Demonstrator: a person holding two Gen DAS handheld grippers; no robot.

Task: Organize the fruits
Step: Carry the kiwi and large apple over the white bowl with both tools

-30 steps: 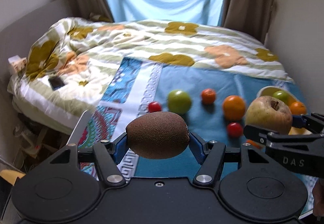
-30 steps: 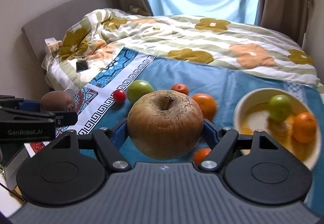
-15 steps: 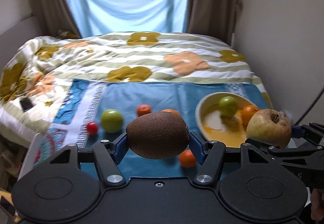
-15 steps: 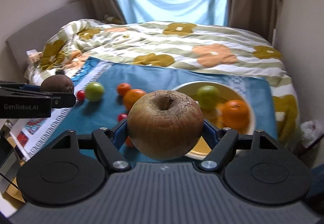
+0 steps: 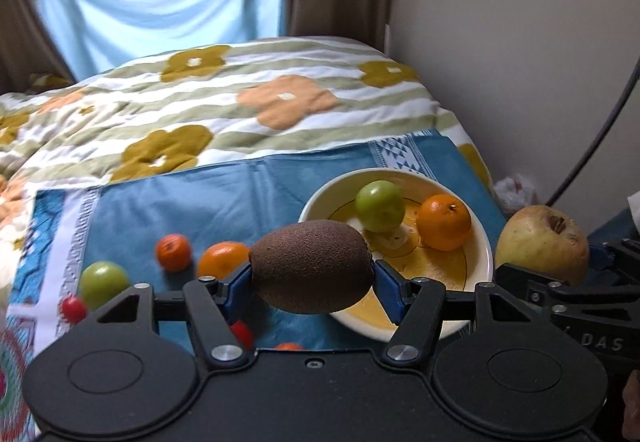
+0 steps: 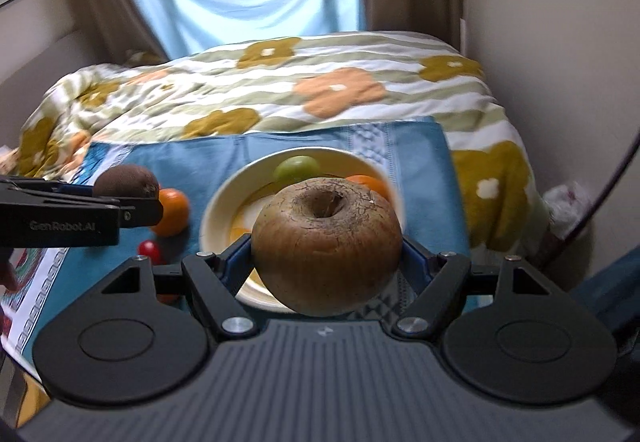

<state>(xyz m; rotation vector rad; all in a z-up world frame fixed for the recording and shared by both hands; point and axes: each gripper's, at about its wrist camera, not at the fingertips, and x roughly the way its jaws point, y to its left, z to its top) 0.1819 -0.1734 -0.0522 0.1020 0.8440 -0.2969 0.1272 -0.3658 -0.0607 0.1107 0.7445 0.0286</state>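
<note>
My left gripper is shut on a brown kiwi, held above the near left rim of a cream bowl. The bowl holds a green fruit and an orange. My right gripper is shut on a large brownish apple, held above the bowl's near side. The apple also shows at the right of the left wrist view; the kiwi shows at the left of the right wrist view.
On the blue cloth left of the bowl lie a green fruit, two oranges and small red fruits. A floral duvet covers the bed behind. A wall and a cable stand at the right.
Both grippers have swung right with their fruits. The bowl has come closer and more central in both views; the loose fruits have shifted left.
</note>
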